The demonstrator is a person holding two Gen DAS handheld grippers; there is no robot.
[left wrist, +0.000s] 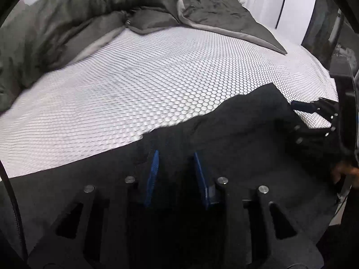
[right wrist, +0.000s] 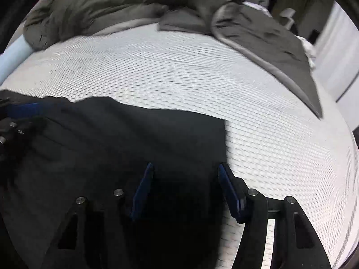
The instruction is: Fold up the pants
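Left wrist view
- Pants [left wrist: 224, 139] — black, spread flat over the near part of a white mattress [left wrist: 134, 85] with a honeycomb pattern; far edge uneven, one corner reaching toward the far right.
- Left gripper [left wrist: 176, 168] — blue pads apart, jaws parted over the black cloth; no fold of fabric visibly pinched between them.
- Right gripper [left wrist: 314, 112] — at the right edge, above the pants' right end; whether open or closed cannot be told here.
- Grey duvet [left wrist: 78, 18] — bunched along the far left and far side of the mattress.

Right wrist view
- Pants [right wrist: 134, 134] — near left, straight edge ending at a square corner mid-frame.
- Right gripper [right wrist: 186, 179] — jaws wide apart, straddling that right edge; left pad over cloth, right pad over bare mattress [right wrist: 269, 112]; nothing clamped.
- Left gripper [right wrist: 20, 112] — far left, blurred, on the pants.
- Grey duvet [right wrist: 258, 33] — far side.
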